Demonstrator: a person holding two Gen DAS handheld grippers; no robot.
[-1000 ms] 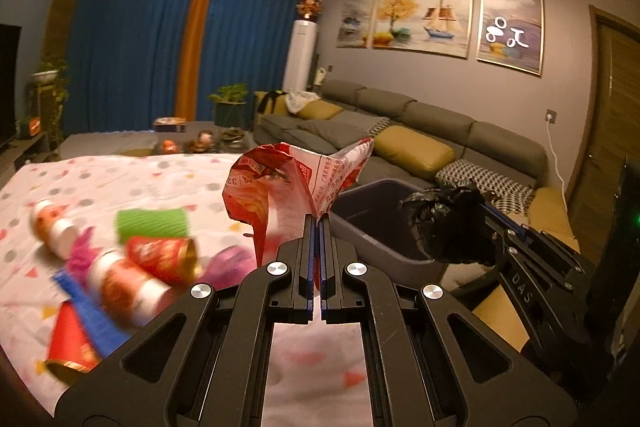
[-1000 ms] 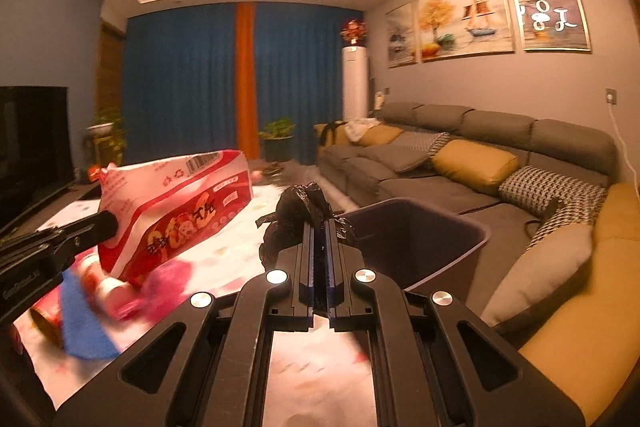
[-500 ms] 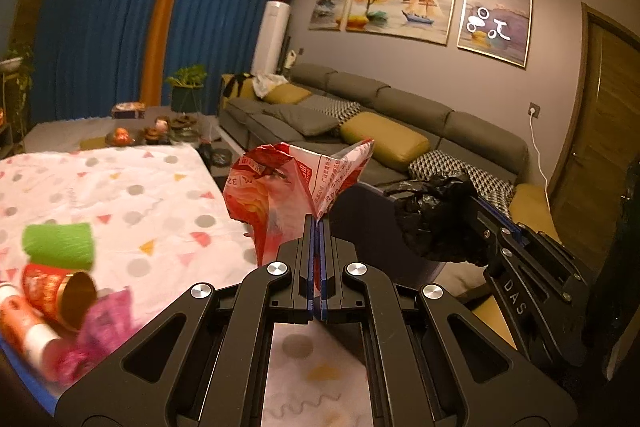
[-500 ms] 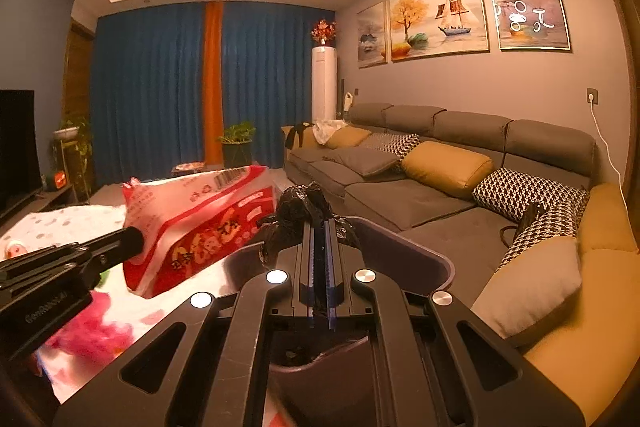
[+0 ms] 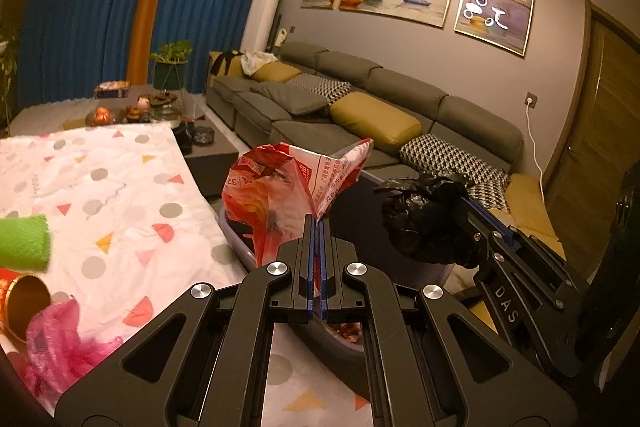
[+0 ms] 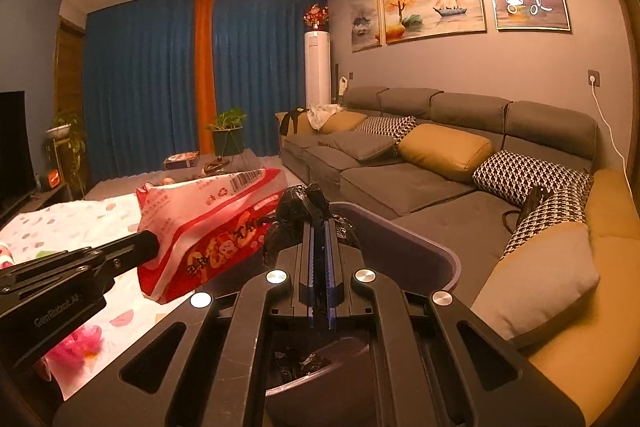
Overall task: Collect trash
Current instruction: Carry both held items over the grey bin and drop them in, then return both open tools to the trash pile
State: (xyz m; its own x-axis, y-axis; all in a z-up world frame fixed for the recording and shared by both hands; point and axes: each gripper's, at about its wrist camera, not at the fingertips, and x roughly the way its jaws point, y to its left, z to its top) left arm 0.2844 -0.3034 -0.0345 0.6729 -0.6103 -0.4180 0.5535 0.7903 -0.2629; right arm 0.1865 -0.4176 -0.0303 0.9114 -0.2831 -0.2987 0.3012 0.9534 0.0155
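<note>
bin [image 6: 416, 243] mostly hidden behind fingers [image 6: 310, 267], contents unclear

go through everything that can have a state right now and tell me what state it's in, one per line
left gripper: jaws shut on the red snack bag
red snack bag: crumpled, held up over the bin
right gripper: jaws shut on the black plastic bag
black plastic bag: wadded, held above the bin
bin: open, some trash inside
gold-lined red cup: lying on its side
curtains: drawn
</note>
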